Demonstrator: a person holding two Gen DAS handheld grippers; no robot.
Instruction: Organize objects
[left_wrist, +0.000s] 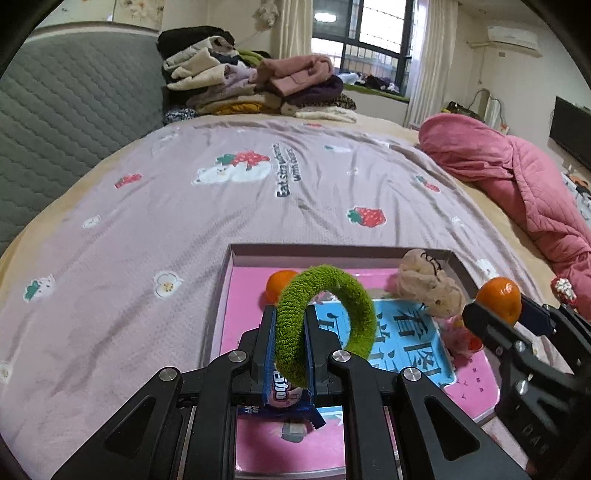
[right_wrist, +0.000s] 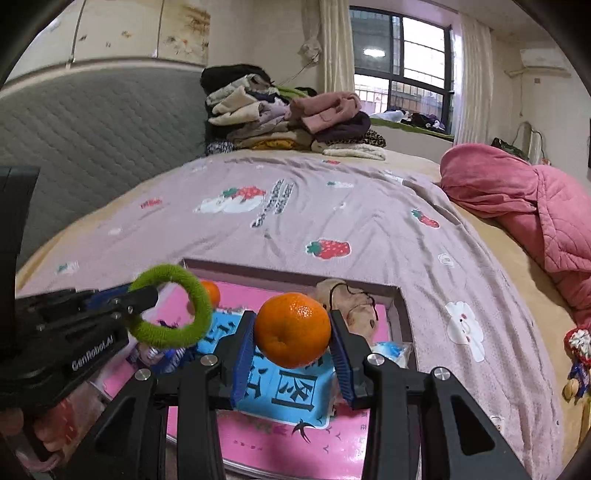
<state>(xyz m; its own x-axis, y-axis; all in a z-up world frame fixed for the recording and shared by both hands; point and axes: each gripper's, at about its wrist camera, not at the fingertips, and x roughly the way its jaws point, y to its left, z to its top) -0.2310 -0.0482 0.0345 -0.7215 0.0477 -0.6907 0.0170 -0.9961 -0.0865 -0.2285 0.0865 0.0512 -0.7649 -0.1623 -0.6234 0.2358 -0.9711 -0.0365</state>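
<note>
Two grippers are loaded at once, both held above the shallow box (left_wrist: 456, 266) on the bed. The left gripper (left_wrist: 290, 334) has its jaws pinching a green fuzzy hair ring (left_wrist: 325, 321); a blue snack wrapper (left_wrist: 286, 391) appears caught between the same jaws. The right gripper (right_wrist: 291, 345) has its jaws clamped on a mandarin (right_wrist: 292, 329).

Step in hand, as judged: placing both items into the box. The next move calls for lowering each item to a free patch of the pink liner, then spreading the jaws.

Box contents:
- a blue printed packet (left_wrist: 406, 339), centre;
- a second mandarin (left_wrist: 277, 284), far left;
- a beige plush toy (left_wrist: 430, 284), far right corner.

Beyond the box lie the strawberry-print blanket (left_wrist: 221, 206) and stacked clothes (left_wrist: 255, 85).
</note>
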